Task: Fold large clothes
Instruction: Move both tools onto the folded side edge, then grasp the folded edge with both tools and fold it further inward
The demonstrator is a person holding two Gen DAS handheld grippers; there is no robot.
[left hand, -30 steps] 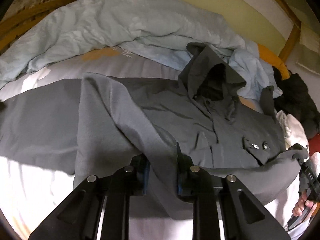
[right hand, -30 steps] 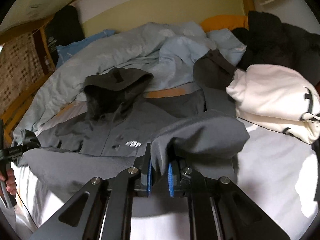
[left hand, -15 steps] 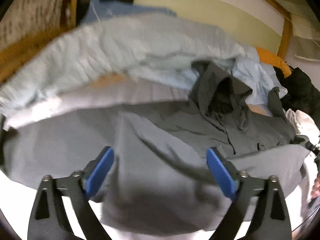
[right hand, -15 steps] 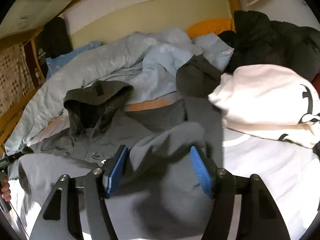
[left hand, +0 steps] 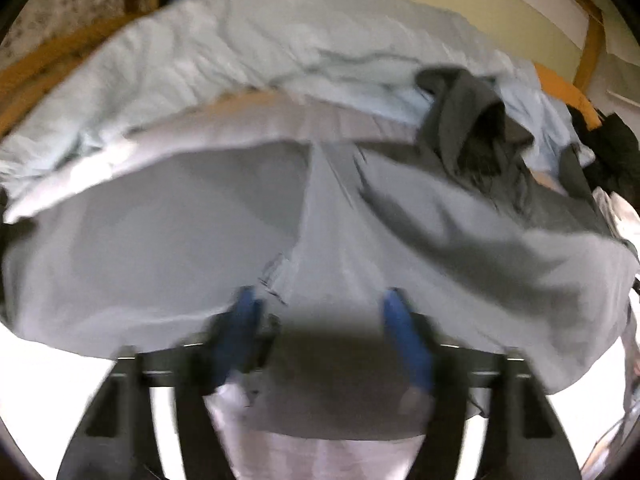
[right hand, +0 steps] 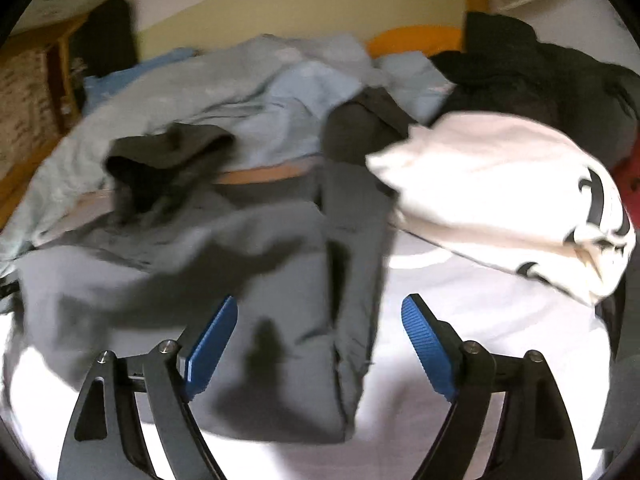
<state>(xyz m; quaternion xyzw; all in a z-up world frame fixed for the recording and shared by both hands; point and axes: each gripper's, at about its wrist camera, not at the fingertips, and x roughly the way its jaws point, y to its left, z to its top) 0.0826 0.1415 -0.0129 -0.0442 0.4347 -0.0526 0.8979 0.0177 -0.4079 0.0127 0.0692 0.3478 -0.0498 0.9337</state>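
A large grey hooded jacket lies spread on the white bed, its dark hood toward the headboard. Its folded-over sleeve fabric lies between the blue pads of my left gripper, which is open; the view is blurred. In the right wrist view the jacket lies flat with its hood at the left. My right gripper is open and empty above the jacket's lower right part, with a sleeve running down between its fingers.
A pale blue duvet is heaped behind the jacket. A folded white garment with black print lies at the right, black clothes behind it. An orange pillow and wooden bed frame border the bed.
Both grippers have let go of the jacket fabric they were pinching and stand open. The fabric has dropped onto the jacket. Both cameras have moved down and closer to the bed.
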